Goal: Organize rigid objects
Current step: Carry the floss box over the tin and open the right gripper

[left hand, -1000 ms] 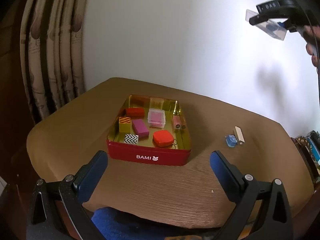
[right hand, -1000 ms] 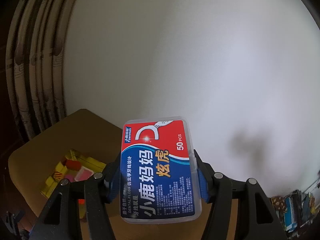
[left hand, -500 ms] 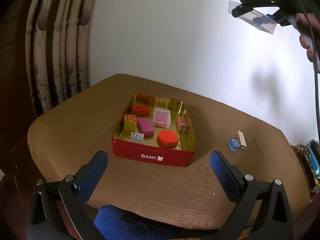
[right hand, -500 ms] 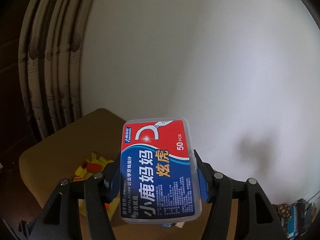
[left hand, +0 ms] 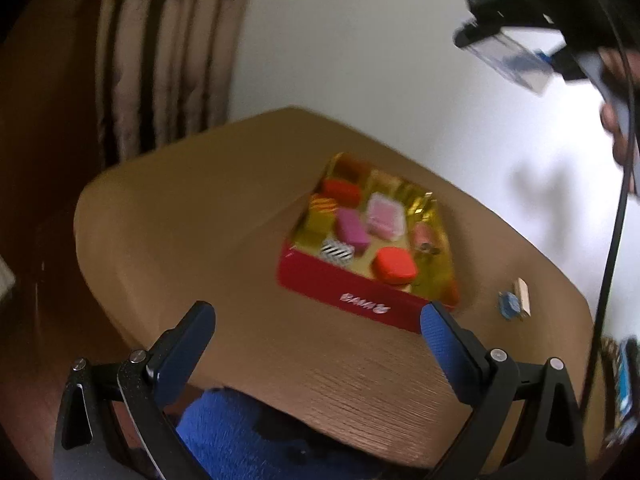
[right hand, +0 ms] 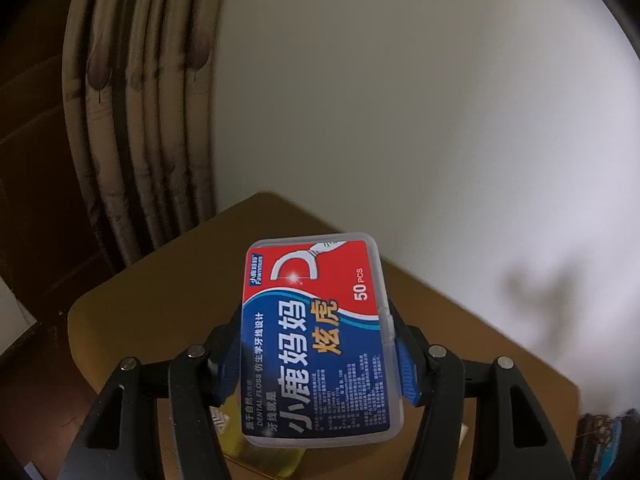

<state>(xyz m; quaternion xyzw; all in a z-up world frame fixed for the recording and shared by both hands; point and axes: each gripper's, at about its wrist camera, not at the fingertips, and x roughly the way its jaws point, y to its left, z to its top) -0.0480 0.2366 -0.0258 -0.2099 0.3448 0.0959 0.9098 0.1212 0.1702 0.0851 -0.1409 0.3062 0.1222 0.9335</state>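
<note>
My right gripper [right hand: 316, 364] is shut on a clear plastic dental floss box [right hand: 316, 340] with a red and blue label, held high above the table; the box also shows in the left wrist view [left hand: 512, 60] at the upper right. A red tin [left hand: 360, 300] with a gold inside sits on the brown table [left hand: 200, 220] and holds several small coloured blocks and boxes. My left gripper [left hand: 316, 344] is open and empty, low over the table's near edge, in front of the tin.
A small blue item [left hand: 509, 304] and a pale stick [left hand: 523, 296] lie on the table right of the tin. Curtains [left hand: 160, 60] hang at the left, a white wall behind. A blue cloth [left hand: 240, 440] lies below the near edge.
The right gripper with the floss box has moved left and forward, now over the tin, which its box mostly hides. The left wrist view has swung left, so the tin sits further right in it.
</note>
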